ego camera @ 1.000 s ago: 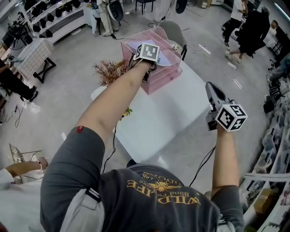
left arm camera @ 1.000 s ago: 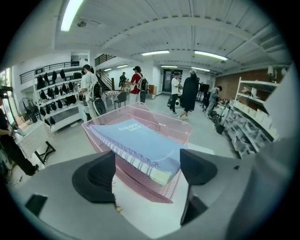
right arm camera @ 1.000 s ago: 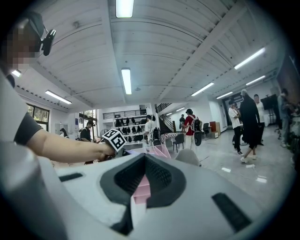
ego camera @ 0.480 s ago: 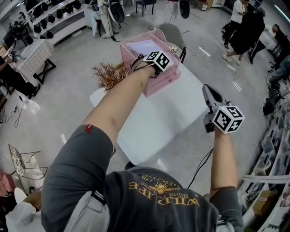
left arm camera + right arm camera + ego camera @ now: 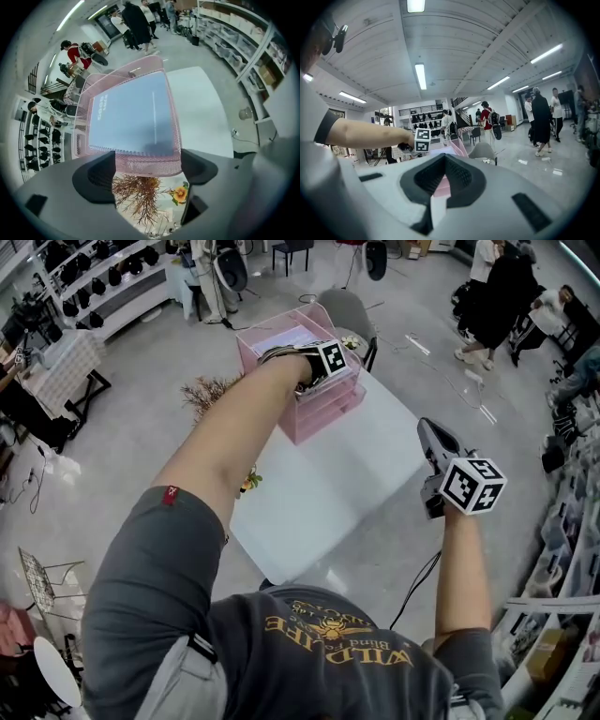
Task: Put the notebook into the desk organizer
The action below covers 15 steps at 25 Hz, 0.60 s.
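Note:
The pink mesh desk organizer (image 5: 323,404) stands at the far end of the white table (image 5: 319,493). A pale blue notebook (image 5: 129,112) lies flat in its top tray (image 5: 176,140); the head view shows the notebook (image 5: 281,338) as a pale sheet. My left gripper (image 5: 147,161) hovers just above the tray's near rim, jaws open and wide apart with nothing between them. In the head view its marker cube (image 5: 330,359) sits over the organizer. My right gripper (image 5: 433,442) is held off the table's right side, apart from the organizer, jaws shut and empty.
A dried brown plant (image 5: 211,390) with a yellow flower (image 5: 179,194) stands at the organizer's left. A grey chair (image 5: 352,310) is behind the table. People stand at the far right (image 5: 502,296). Shelves line the room's edges.
My left hand shifted slightly right and back over the organizer's top tray. The right gripper stayed nearly where it was.

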### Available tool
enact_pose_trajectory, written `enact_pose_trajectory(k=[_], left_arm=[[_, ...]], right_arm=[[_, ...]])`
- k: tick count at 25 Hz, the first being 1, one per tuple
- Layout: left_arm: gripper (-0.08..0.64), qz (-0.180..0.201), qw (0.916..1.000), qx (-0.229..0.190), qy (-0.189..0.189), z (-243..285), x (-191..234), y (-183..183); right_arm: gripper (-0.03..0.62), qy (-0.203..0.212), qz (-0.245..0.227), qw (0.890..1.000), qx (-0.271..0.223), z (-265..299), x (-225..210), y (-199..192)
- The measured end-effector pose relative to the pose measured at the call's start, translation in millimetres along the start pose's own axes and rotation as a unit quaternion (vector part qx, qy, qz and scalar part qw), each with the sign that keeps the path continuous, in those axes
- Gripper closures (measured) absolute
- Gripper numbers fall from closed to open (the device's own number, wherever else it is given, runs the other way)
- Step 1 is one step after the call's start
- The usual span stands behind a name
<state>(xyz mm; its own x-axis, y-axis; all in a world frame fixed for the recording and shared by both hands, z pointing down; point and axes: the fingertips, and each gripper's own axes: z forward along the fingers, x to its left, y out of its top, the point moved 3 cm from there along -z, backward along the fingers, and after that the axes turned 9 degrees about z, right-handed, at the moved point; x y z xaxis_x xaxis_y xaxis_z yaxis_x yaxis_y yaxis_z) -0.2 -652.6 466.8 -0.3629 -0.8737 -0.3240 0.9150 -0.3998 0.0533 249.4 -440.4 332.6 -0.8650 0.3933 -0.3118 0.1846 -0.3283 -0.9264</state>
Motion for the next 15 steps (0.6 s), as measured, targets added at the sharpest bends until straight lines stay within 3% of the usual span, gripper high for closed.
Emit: enact_pose_trajectory(k=[4, 7, 12, 15], left_arm=[[0.121, 0.002, 0.9967, -0.079, 0.021, -24.1, 4.0, 17.7], [0.123, -0.003, 0.9849, -0.169, 0.037, -54.9, 2.5, 20.7], [0.152, -0.038, 0.9440, -0.327, 0.023, -111.0, -15.1, -0.5], [0.217, -0.066, 0.9048, -0.421, 0.012, -141.9, -28.4, -27.6]], right_arm=[[0.592, 0.004, -0.002, 1.000, -0.002, 0.1, 2.8, 2.8], [0.592, 0.004, -0.004, 1.000, -0.003, 1.2, 5.1, 4.7], [0.592, 0.009, -0.012, 1.000, -0.012, 0.3, 15.2, 10.2], [0.592, 0.016, -0.018, 1.000, -0.020, -0.3, 26.3, 14.2]])
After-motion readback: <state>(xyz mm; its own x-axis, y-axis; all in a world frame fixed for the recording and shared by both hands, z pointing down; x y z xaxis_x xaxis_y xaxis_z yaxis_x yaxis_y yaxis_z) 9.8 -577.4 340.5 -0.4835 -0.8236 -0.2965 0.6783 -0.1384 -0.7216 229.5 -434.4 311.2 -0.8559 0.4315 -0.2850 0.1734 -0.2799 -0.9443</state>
